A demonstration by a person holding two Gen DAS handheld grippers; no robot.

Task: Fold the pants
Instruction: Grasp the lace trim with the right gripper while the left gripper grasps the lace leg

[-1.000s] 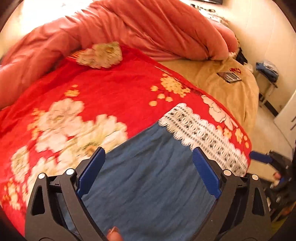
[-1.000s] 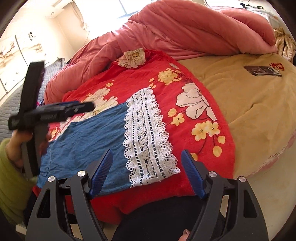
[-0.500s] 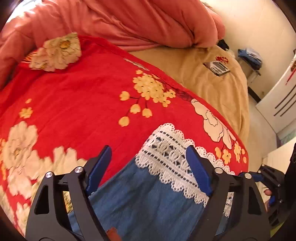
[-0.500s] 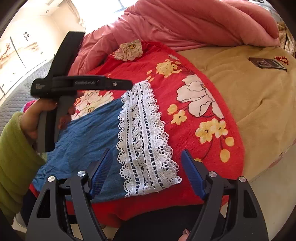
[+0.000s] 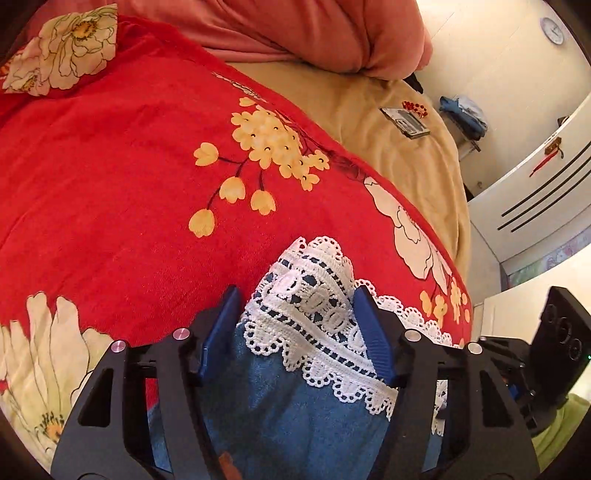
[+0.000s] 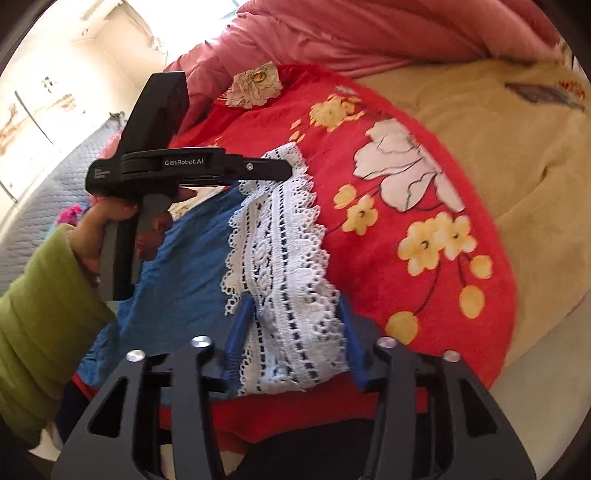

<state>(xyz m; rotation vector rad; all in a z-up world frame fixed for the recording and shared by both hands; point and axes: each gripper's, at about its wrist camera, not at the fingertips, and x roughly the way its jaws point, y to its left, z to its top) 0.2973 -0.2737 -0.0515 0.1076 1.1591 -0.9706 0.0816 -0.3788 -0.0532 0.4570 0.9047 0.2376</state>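
My left claw is closing, with the white lace hem of the blue pants between its jaws. My right claw is closing around the near end of the same lace hem. The pants lie on a red floral blanket across the bed; a pink duvet is bunched at the far side.

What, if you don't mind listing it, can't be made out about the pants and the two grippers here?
- Left wrist view: the blue pants run off the bottom edge behind the closing left gripper; waistband unseen.
- Right wrist view: motion blur hides whether the closing right gripper pinches the lace hem.
- Right wrist view: the left hand and sleeve cover the pants' left side.
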